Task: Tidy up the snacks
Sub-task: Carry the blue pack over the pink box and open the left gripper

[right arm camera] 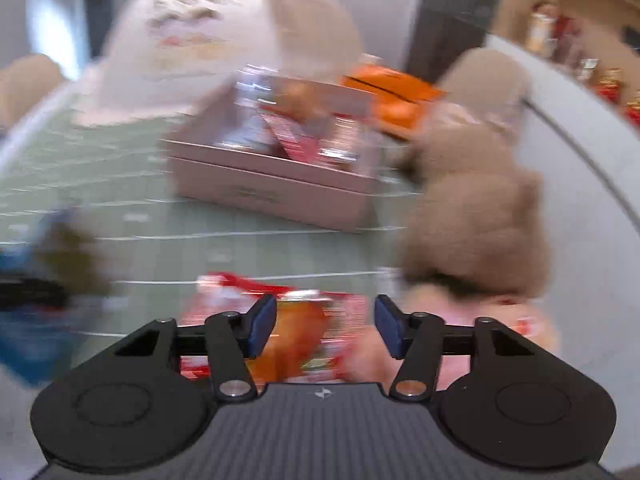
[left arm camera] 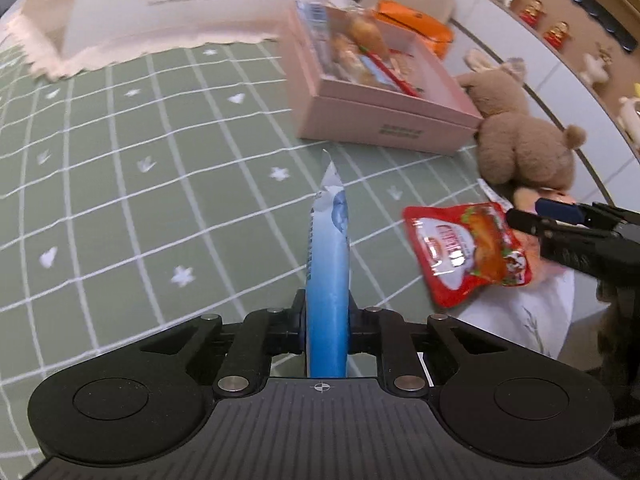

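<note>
My left gripper (left arm camera: pixel 326 312) is shut on a slim blue snack packet (left arm camera: pixel 328 264) that stands up between its pads above the green checked tablecloth (left arm camera: pixel 160 160). A red snack pouch (left arm camera: pixel 464 252) lies tilted near the table's right edge, its upper corner at the fingertips of my right gripper (left arm camera: pixel 536 214). In the blurred right wrist view the right gripper (right arm camera: pixel 325 324) stands open, blue pads well apart, with the red pouch (right arm camera: pixel 300 332) under and between them. A pink box (left arm camera: pixel 384 120) (right arm camera: pixel 272 192) holding several snacks sits further back.
A brown plush toy (left arm camera: pixel 520 148) (right arm camera: pixel 472 208) lies right of the box. An orange packet (left arm camera: pixel 416 20) (right arm camera: pixel 396 96) sits behind the box. A white food cover (left arm camera: pixel 160 8) stands at the back left. Shelves with ornaments line the right wall.
</note>
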A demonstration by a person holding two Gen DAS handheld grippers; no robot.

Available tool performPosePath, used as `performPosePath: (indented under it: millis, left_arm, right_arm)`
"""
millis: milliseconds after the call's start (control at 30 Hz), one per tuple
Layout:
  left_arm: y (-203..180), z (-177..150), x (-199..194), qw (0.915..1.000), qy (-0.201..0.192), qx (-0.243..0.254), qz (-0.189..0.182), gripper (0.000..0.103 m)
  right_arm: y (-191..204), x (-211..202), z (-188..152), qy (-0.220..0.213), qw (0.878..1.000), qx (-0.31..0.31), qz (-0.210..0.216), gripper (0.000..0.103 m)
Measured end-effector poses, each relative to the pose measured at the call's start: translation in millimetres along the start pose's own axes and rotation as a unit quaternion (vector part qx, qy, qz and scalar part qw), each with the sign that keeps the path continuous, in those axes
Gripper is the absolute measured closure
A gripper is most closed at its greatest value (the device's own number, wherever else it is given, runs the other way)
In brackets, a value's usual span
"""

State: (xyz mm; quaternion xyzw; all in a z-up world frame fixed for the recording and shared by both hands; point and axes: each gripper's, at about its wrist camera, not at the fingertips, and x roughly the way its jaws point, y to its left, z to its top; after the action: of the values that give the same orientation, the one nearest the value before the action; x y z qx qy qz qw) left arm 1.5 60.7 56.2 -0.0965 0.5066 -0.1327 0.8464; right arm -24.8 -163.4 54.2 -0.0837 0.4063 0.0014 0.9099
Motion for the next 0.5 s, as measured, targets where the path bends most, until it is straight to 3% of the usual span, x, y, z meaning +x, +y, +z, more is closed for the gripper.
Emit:
performPosePath:
  millis: [100, 200, 333, 400, 467, 500]
  left_arm:
    - [6.7, -4.3, -1.8, 0.9999, -0.001, -0.015, 0.008, 0.083]
    - [13.1, -9.6, -5.5, 0.9994, -0.004, -0.029, 0.016, 0.083]
    - [24.4, -18.4, -10.4, 0.9985, -0.007, -0.05, 0.021, 0.082]
    - [30.3, -22.3, -13.4, 0.9981, -0.007, -0.057, 0.022, 0.082]
    - [34.6, -26.0, -13.9, 0.9976, -0.004, -0.066, 0.02, 0.082]
    - [35.1, -27.8, -13.1, 0.9975, -0.002, -0.067, 0.022, 0.082]
  right_arm:
    - [-1.1, 14.8, -4.2, 0.027, 1.0, 0.008, -0.009, 0.063]
    - [22.9, 5.6, -12.0, 0.039, 0.998, -0.023, 0.032, 0.064]
    - [46.6, -6.3, -18.2, 0.083, 0.977, -0.032, 0.192, 0.064]
    - [52.5, -20.4, -17.1, 0.062, 0.97, -0.055, 0.23, 0.053]
    - [57.2, -33.0, -14.2, 0.025, 0.97, -0.092, 0.223, 0.016]
    - [59.1, -35.9, -12.4, 0.012, 0.97, -0.103, 0.218, 0.013]
